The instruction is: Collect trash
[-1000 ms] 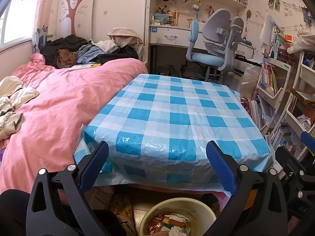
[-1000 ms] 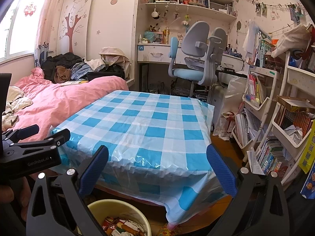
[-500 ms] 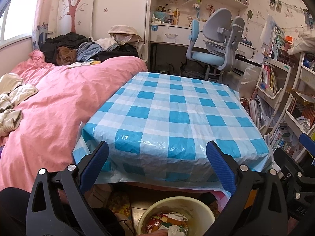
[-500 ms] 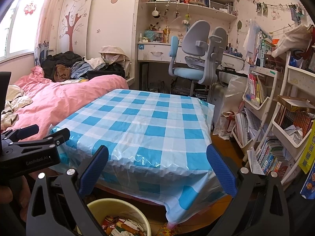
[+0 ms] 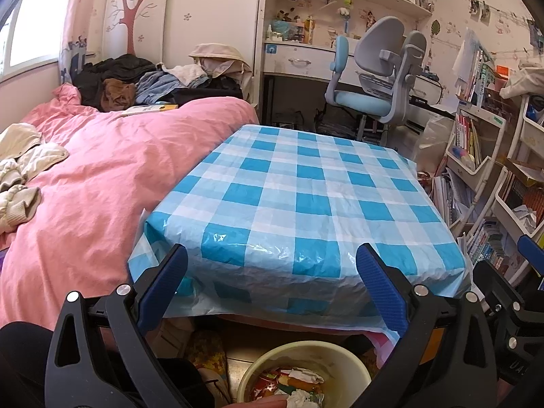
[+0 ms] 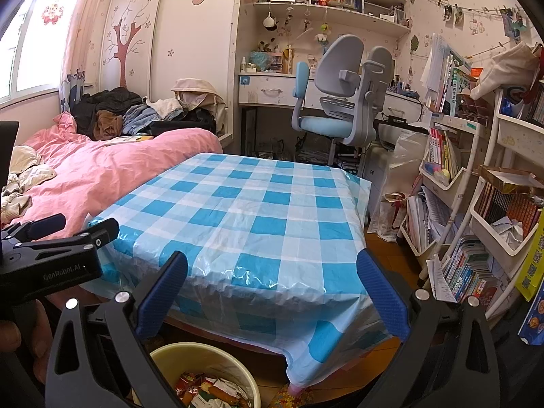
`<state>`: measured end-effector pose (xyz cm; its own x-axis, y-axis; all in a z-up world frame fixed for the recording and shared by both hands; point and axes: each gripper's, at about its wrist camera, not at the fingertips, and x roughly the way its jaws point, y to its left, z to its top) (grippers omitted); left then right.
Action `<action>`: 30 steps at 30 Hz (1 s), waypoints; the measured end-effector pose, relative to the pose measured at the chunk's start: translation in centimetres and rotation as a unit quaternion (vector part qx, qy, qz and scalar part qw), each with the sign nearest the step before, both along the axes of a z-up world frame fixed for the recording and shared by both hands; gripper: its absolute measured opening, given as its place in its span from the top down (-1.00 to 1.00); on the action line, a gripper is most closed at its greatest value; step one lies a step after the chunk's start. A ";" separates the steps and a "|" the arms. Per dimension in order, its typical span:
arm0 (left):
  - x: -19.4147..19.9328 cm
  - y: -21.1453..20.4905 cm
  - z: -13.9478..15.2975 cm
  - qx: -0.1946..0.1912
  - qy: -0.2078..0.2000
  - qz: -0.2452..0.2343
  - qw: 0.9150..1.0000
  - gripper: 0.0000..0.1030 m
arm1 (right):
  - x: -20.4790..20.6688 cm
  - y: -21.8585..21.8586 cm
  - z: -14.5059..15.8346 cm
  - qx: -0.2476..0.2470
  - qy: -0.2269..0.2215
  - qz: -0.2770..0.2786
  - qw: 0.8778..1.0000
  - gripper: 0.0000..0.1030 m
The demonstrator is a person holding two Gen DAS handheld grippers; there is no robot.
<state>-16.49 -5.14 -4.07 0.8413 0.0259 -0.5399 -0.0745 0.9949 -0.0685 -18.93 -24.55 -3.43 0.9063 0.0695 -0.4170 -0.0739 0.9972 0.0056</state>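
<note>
**Bedroom, table by bed – stock at this moment**

Room: small cluttered bedroom.
- Round cream plastic bin [image 5: 306, 370], on floor under near table edge, holds mixed crumpled wrappers/paper trash [image 6: 210, 391].
- L gripper [image 5: 272, 285]: blue pads spread wide, nothing held.
- R gripper [image 6: 272, 285]: same, wide, nothing held.
- Blue-white checked plastic tablecloth [image 5: 306, 190] over table.
- Pink quilt [image 5: 102, 183], left.
- Grey-blue desk chair [image 6: 343, 102], far.
</note>
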 end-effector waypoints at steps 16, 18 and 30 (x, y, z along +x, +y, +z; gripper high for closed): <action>-0.1 0.1 0.0 0.002 -0.001 0.003 1.000 -0.86 | 0.0 0.0 0.0 0.000 0.001 0.000 1.000 -0.85; 0.0 0.2 0.0 0.001 0.001 0.003 1.000 -0.86 | 0.0 0.0 0.0 0.000 0.000 0.000 1.000 -0.85; 0.0 0.2 0.0 0.001 0.003 0.005 1.000 -0.86 | 0.0 0.0 0.0 0.000 0.001 0.000 1.000 -0.85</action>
<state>-16.52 -4.89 -4.06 0.8374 0.0344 -0.5455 -0.0843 0.9942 -0.0668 -18.91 -24.54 -3.39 0.9058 0.0697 -0.4180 -0.0742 0.9972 0.0054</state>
